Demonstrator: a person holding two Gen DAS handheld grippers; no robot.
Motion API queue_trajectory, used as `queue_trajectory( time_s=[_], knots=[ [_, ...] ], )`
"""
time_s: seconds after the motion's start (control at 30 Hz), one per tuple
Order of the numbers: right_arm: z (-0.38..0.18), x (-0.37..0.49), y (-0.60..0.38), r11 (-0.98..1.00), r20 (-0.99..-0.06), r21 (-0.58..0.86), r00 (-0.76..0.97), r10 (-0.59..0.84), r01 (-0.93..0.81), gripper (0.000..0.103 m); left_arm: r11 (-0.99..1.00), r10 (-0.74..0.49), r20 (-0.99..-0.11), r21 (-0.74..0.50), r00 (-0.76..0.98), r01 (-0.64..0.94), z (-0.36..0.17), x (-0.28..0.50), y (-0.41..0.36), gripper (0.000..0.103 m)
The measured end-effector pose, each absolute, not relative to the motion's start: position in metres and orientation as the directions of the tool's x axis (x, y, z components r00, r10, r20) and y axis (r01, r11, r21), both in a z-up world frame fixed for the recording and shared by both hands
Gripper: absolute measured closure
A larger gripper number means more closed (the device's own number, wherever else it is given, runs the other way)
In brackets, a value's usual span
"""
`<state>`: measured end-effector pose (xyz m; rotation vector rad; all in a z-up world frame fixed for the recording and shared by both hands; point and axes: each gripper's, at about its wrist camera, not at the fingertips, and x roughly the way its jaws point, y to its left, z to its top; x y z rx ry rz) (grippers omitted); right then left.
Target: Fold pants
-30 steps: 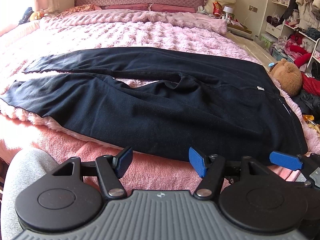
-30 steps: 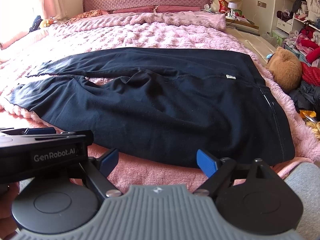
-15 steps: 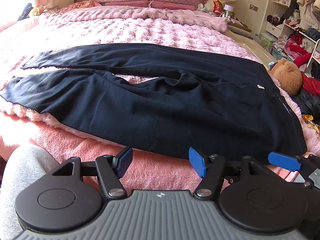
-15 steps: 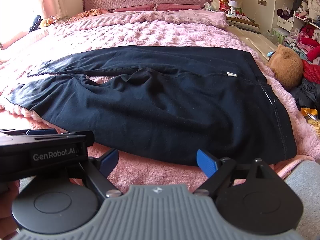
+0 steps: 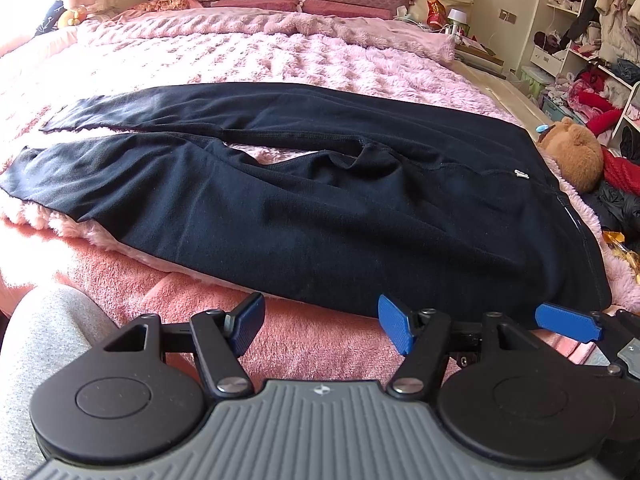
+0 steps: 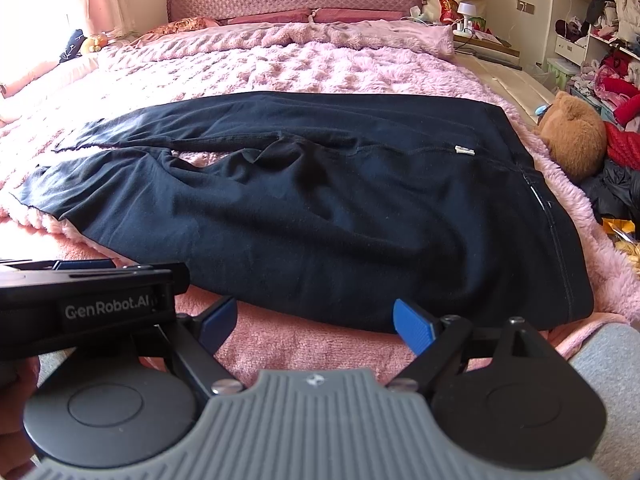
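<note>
Nothing moved, both grippers [image 5: 320, 322] [image 6: 316, 322] spread wide, black knit pants [image 5: 320, 200] flat, fluffy pink blanket [image 5: 280, 56]

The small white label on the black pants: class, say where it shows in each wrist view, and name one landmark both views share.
Left wrist view: the white label sits right of centre on the black pants, near the waistband end.
Right wrist view: the label lies upper right on the pants, again near the waistband.
Shared landmark: the brown teddy bear beside the bed's right edge.
</note>
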<state>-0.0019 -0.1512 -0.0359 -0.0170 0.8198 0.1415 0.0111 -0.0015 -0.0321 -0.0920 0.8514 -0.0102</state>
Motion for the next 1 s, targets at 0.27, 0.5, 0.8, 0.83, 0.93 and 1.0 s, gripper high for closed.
queue_trajectory(
  time_s=[0.27,0.5,0.8,0.83,0.93,1.0],
  knots=[
    [-0.036,-0.002,-0.150,0.990,-0.725,0.026,0.680,0.113,-0.137,0.021,0.997,-0.039,-0.748,-0.075,0.663,-0.027,-0.033,0.011,-0.003,0.027],
    [-0.037,-0.003,-0.150,0.990,-0.720,0.031,0.684,0.118,-0.138,0.021,0.997,-0.028,-0.749,-0.067,0.662,-0.034,-0.034,0.011,-0.002,0.026],
    [-0.035,-0.004,-0.156,0.987,-0.700,0.000,0.704,0.117,-0.163,0.021,0.996,-0.048,-0.765,-0.081,0.643,-0.022,-0.032,0.013,0.004,0.027],
    [-0.034,-0.004,-0.159,0.987,-0.693,-0.010,0.712,0.109,-0.160,0.021,0.996,-0.058,-0.762,-0.092,0.644,-0.020,-0.031,0.013,0.007,0.027],
    [-0.028,-0.003,-0.178,0.990,-0.665,0.011,0.739,0.110,-0.138,0.021,0.991,-0.077,-0.733,-0.128,0.676,-0.026,-0.024,0.012,0.016,0.027],
    [-0.024,-0.002,-0.193,0.993,-0.641,0.036,0.759,0.111,-0.115,0.021,0.987,-0.073,-0.716,-0.152,0.694,-0.052,-0.018,0.013,0.026,0.027]
  ],
)
